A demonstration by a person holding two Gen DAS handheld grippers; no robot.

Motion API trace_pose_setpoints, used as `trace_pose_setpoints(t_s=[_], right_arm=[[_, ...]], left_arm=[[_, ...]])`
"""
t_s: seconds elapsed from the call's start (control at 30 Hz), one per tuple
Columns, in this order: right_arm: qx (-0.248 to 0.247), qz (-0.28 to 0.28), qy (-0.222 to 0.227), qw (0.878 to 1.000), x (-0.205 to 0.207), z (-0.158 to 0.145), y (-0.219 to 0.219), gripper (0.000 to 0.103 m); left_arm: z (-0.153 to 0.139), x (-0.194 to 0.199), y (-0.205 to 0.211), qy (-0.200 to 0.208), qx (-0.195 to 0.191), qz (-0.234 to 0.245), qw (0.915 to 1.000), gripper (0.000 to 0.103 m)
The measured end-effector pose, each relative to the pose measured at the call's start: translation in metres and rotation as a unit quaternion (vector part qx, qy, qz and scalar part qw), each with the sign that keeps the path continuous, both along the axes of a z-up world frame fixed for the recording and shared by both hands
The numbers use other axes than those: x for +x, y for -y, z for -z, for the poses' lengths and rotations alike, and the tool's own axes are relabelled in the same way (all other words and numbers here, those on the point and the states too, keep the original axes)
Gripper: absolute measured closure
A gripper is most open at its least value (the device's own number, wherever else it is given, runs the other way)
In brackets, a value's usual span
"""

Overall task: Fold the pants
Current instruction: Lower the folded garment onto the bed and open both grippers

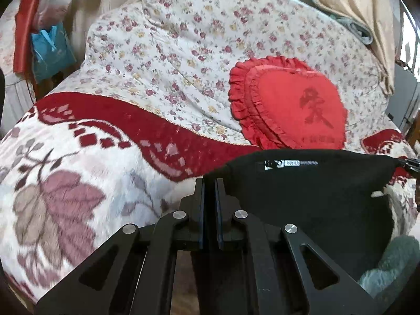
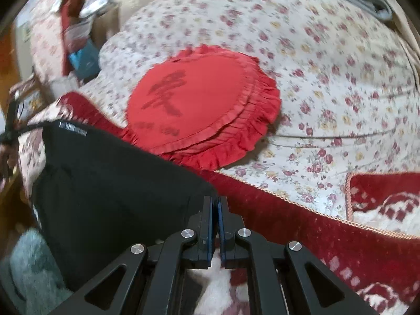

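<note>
The black pants (image 1: 309, 199) hang stretched between my two grippers above the bed, waistband up, with a small white label near the top edge. My left gripper (image 1: 209, 183) is shut on the pants' left top corner. In the right wrist view the pants (image 2: 110, 191) hang to the left, and my right gripper (image 2: 215, 202) is shut on their right top corner. The other gripper's tip shows at the far edge of each view, pinching the opposite corner (image 1: 409, 164).
A red heart-shaped ruffled cushion (image 1: 291, 105) lies on the floral quilt (image 1: 183, 52) behind the pants. A red and white plush blanket (image 1: 78, 173) covers the near bed. Bags (image 1: 51, 50) hang at the left. A grey-green fluffy thing (image 2: 34, 265) lies below the pants.
</note>
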State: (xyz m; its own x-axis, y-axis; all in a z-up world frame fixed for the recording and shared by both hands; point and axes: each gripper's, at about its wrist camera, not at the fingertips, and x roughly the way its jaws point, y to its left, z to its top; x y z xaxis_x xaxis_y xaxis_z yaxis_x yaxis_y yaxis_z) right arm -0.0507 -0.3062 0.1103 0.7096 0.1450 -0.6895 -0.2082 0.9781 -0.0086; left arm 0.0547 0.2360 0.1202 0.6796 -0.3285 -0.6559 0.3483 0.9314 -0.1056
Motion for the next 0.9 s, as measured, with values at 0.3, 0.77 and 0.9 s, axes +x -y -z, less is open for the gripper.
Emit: trace_pose_setpoints(t_s=[0.3,0.77,0.9], right_arm=[[-0.044,-0.037,-0.024,0.998,-0.080,0.039,-0.019,0.100],[0.042,0.025,-0.079,0.996,-0.148,0.100,0.006,0.098],[0.114,0.051,-0.045,0.991,-0.151,0.086,0.010,0.096]], left_arm=[[0.033,-0.092,-0.039,-0.007,-0.042,-0.014,0.9990,0.098],[0.097,-0.179,-0.090,-0.118,-0.170,-0.142,0.9681,0.095],[0.086,-0.178,-0.081,-0.132,-0.270,-0.156,0.9410,0.070]])
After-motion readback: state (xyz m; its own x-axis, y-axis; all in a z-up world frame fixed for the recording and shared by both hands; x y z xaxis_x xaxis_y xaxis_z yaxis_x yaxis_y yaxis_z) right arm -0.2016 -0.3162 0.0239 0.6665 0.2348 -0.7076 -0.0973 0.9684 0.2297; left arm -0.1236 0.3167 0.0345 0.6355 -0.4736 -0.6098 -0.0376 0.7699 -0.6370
